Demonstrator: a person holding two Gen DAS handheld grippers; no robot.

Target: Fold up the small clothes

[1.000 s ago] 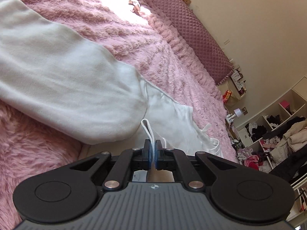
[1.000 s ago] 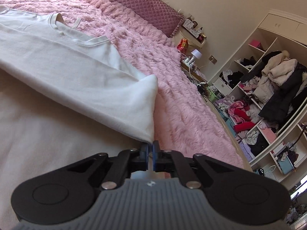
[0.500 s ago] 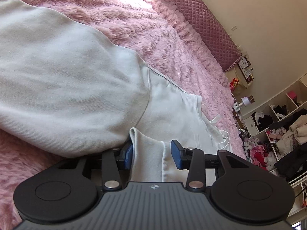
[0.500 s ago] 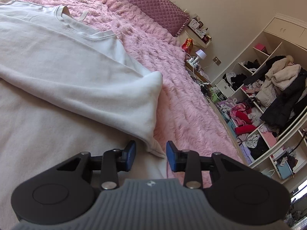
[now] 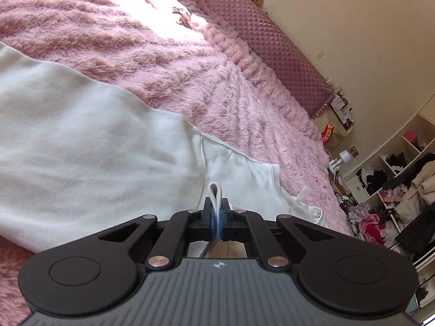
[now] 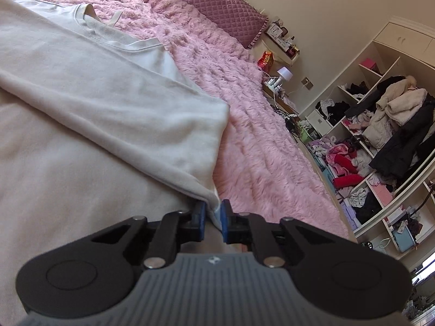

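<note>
**A:** While your left gripper is clamped tight on a white ribbed edge of the garment, how far along are you?

**B:** Partway, I'd judge. One cream panel already lies doubled over the rest, just ahead of both grippers on the pink bed.

**A:** And your right gripper?

**B:** Its jaws stand a little apart around the folded corner; cloth sits between them, but it isn't pinched.

**A:** So what's left for you?

**B:** The neckline lies flat, far ahead and to the left of your right gripper. You likely need another fold toward it, then smoothing.
</note>
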